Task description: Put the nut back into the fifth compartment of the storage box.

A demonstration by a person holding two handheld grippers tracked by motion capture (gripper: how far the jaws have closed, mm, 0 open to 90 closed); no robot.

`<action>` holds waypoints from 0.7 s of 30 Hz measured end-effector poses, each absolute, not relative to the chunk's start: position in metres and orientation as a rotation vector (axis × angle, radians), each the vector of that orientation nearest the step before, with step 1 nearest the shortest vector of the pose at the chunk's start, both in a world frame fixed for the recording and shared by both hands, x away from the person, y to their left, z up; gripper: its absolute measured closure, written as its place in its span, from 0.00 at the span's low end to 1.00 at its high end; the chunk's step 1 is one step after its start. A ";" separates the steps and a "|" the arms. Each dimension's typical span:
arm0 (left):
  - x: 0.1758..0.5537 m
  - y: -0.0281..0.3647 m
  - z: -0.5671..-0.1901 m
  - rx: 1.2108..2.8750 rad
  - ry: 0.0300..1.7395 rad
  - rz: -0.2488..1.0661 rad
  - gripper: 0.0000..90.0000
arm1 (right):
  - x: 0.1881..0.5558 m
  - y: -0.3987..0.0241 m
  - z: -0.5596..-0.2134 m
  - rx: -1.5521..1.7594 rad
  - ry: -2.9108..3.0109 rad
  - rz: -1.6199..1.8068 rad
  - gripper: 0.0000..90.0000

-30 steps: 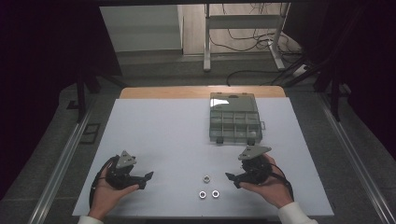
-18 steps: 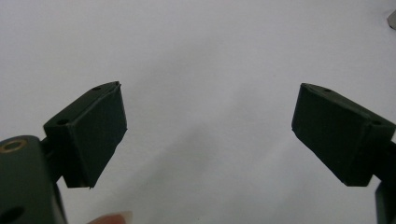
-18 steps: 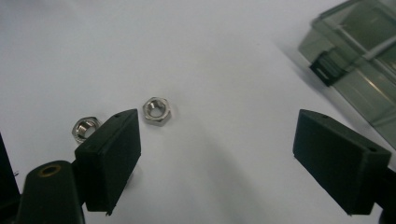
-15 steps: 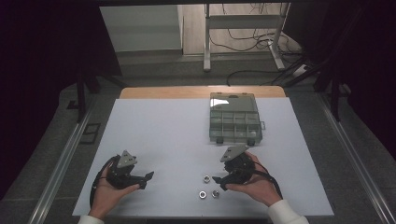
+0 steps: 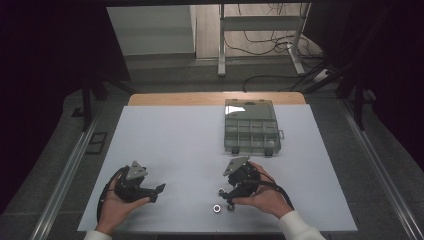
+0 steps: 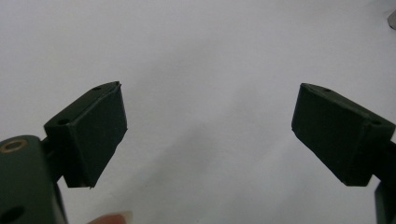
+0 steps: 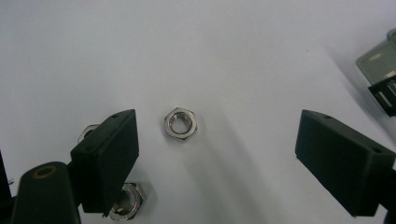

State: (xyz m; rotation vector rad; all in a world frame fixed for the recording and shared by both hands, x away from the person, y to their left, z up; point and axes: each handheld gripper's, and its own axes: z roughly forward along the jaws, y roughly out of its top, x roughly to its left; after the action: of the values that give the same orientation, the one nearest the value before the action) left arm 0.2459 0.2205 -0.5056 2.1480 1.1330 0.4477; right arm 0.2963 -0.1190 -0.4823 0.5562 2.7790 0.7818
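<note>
my right gripper (image 7: 217, 158) hovers with jaws wide over a steel nut (image 7: 180, 124) near the desk's (image 5: 180, 145) front edge; my left gripper (image 6: 208, 135), jaws also apart, holds nothing.

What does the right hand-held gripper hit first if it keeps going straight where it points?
Probably the hex nut lying between the open jaws of the right hand-held gripper, a little ahead of them. Past it the white table looks bare, though depth is hard to judge.
</note>
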 end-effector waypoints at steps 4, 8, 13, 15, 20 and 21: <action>0.245 0.219 -0.506 2.153 1.131 0.450 0.11 | 0.296 -0.113 -0.486 0.524 2.795 0.751 0.17; 0.245 0.218 -0.505 2.159 1.122 0.449 0.11 | 0.299 -0.108 -0.492 0.502 2.827 0.724 0.19; 0.246 0.217 -0.505 2.162 1.118 0.449 0.11 | 0.303 -0.100 -0.499 0.470 2.878 0.679 0.23; 0.246 0.217 -0.505 2.164 1.115 0.448 0.12 | 0.305 -0.098 -0.502 0.460 2.891 0.669 0.26; 0.246 0.216 -0.505 2.166 1.112 0.449 0.12 | 0.307 -0.092 -0.506 0.437 2.930 0.628 0.33; 0.246 0.216 -0.505 2.165 1.112 0.449 0.12 | 0.307 -0.091 -0.507 0.433 2.939 0.615 0.35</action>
State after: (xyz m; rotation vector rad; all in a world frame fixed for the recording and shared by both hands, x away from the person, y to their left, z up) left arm 0.2463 0.2160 -0.5054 2.1652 1.1122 0.4494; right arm 0.3073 -0.0911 -0.5072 0.4328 2.9392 0.6147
